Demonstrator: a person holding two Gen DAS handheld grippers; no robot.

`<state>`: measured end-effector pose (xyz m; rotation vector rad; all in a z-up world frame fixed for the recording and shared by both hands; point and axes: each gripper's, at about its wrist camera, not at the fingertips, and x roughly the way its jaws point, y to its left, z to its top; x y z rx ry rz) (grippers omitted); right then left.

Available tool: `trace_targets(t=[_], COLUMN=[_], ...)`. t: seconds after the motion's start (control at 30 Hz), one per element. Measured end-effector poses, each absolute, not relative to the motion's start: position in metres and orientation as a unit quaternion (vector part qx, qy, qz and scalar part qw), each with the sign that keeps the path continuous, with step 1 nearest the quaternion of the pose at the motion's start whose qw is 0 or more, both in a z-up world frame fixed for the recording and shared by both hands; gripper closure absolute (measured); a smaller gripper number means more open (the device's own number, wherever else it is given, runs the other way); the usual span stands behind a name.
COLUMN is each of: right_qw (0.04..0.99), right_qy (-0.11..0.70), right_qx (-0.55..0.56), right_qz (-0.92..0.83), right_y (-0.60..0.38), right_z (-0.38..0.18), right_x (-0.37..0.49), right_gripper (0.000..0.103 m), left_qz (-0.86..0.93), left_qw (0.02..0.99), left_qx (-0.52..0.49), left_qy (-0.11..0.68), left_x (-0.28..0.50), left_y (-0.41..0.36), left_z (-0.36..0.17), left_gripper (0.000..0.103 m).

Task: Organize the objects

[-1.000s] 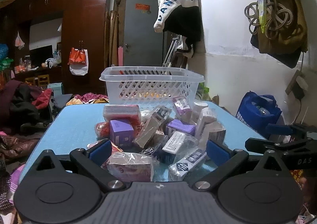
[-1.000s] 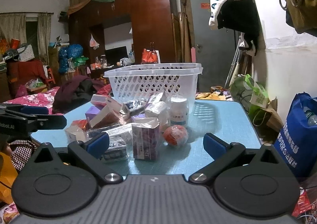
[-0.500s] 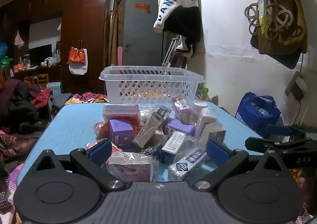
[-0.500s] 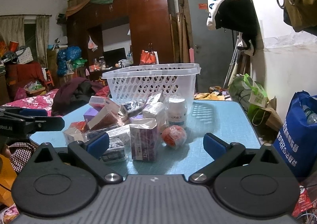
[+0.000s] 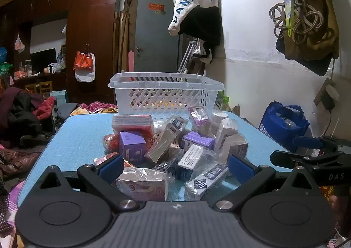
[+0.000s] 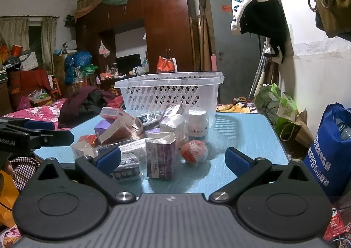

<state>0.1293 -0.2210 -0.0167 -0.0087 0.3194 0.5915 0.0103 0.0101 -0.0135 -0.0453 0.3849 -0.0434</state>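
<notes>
A pile of small wrapped boxes lies on the blue table, with a white slotted basket behind it. My left gripper is open and empty at the pile's near edge, over a pink wrapped box. In the right wrist view the pile holds a purple box, a red ball and a white bottle in front of the basket. My right gripper is open and empty, near the purple box.
The right gripper shows at the left wrist view's right edge; the left gripper shows at the right wrist view's left edge. A blue bag stands on the floor right of the table. Clothes lie to the left.
The right gripper has edged slightly forward and left toward the pile. The left gripper has barely moved. Both stay open.
</notes>
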Motion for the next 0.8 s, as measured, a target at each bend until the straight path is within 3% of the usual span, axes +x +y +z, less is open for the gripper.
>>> trace_targets(t=[0.3, 0.47, 0.6, 0.8], right_qw=[0.942, 0.935, 0.936, 0.934], right_qy=[0.158, 0.134, 0.145, 0.169], right_qx=[-0.004, 0.018, 0.028, 0.035], right_qz=[0.296, 0.327, 0.320, 0.313], right_y=[-0.220, -0.222, -0.213, -0.196], right_z=[-0.019, -0.024, -0.034, -0.047], right_x=[0.129, 0.128, 0.142, 0.161], right_gripper=[0.000, 0.000, 0.000, 0.013], left_qz=[-0.018, 0.020, 0.013, 0.001], left_qw=[0.981, 0.988, 0.985, 0.982], left_qx=[-0.020, -0.013, -0.011, -0.008], left_qy=[0.191, 0.151, 0.172, 0.191], left_x=[0.011, 0.006, 0.018, 0.034], left_y=[0.014, 0.038, 0.050, 0.047], left_z=[-0.014, -0.017, -0.035, -0.061], left_gripper=[0.001, 0.002, 0.003, 0.005])
